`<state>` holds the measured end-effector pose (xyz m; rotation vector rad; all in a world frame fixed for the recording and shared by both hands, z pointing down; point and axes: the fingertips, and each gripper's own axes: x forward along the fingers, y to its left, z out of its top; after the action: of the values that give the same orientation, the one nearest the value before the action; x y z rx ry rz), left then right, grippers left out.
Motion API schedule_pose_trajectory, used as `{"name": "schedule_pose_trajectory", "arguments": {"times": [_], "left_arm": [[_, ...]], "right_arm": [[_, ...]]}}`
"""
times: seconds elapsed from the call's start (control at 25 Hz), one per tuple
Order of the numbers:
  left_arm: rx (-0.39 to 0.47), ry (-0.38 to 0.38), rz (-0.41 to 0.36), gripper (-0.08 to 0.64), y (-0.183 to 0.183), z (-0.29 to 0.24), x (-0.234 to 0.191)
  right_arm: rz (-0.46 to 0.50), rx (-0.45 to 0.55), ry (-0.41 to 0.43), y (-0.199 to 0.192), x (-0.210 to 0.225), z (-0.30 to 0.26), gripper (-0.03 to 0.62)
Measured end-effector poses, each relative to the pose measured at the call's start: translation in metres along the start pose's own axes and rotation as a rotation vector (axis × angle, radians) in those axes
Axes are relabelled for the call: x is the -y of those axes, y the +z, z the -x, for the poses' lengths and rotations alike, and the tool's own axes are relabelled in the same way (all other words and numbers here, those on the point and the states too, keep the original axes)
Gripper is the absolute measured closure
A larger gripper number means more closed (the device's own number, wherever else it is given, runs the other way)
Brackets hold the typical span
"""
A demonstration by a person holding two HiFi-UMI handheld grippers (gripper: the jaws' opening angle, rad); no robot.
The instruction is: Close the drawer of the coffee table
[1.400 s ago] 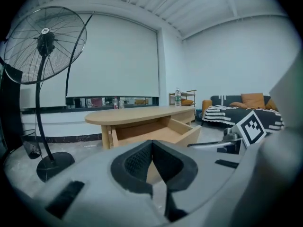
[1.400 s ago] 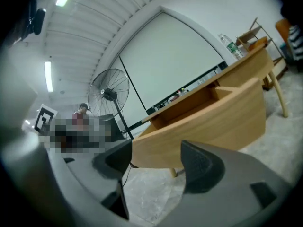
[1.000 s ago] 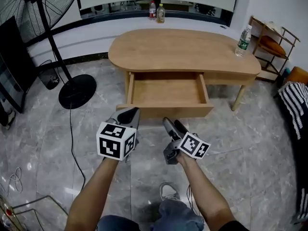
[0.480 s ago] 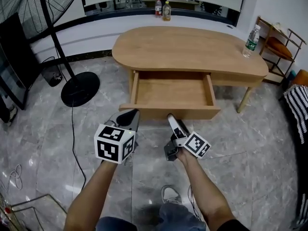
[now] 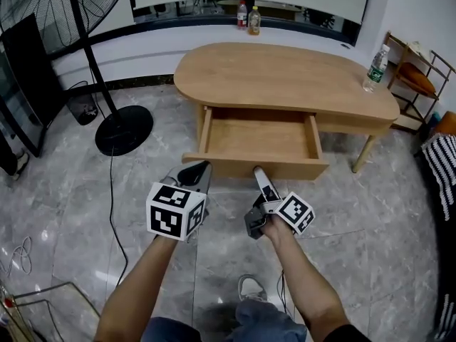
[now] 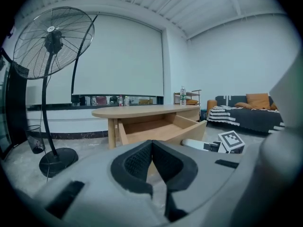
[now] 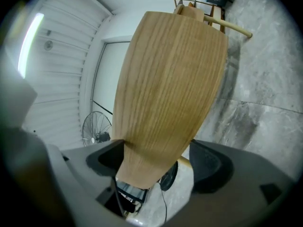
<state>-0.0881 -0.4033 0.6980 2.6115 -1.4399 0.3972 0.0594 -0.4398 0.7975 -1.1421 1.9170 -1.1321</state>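
The oval wooden coffee table (image 5: 285, 77) stands ahead with its drawer (image 5: 258, 135) pulled out and empty. My right gripper (image 5: 260, 173) lies rolled on its side at the drawer's front panel (image 5: 235, 167). In the right gripper view that panel (image 7: 165, 89) stands between the jaws of the right gripper (image 7: 158, 160). They are closing, and a gap shows at one pad. My left gripper (image 5: 194, 168) hovers just left of it, short of the panel, shut on nothing. In the left gripper view the pads (image 6: 137, 160) meet, with the drawer (image 6: 161, 129) beyond.
A pedestal fan (image 5: 125, 129) stands to the left, its cable (image 5: 110, 198) trailing over the marble floor. A water bottle (image 5: 375, 68) sits on the table's right end. Two bottles (image 5: 248, 16) stand on the back ledge. A wooden rack (image 5: 417, 77) and striped sofa (image 5: 438, 162) are at right.
The right gripper has rolled onto its side and moved up to the drawer front, its jaws now wider and round the panel. The left gripper has stayed put.
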Motion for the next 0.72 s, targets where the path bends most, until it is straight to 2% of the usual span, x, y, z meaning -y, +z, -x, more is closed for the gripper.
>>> {"name": "schedule_pose_trajectory", "arguments": {"times": [0.32, 0.48, 0.72], "left_arm": [[0.027, 0.007, 0.013, 0.558, 0.012, 0.004, -0.003], [0.032, -0.002, 0.008, 0.558, 0.012, 0.000, 0.001], [0.033, -0.011, 0.017, 0.558, 0.010, -0.009, 0.005]], "right_arm": [[-0.117, 0.059, -0.006, 0.011, -0.016, 0.002, 0.167], [-0.140, 0.077, -0.016, 0.017, -0.023, 0.001, 0.155], [-0.161, 0.052, -0.043, 0.017, -0.020, -0.001, 0.155]]}}
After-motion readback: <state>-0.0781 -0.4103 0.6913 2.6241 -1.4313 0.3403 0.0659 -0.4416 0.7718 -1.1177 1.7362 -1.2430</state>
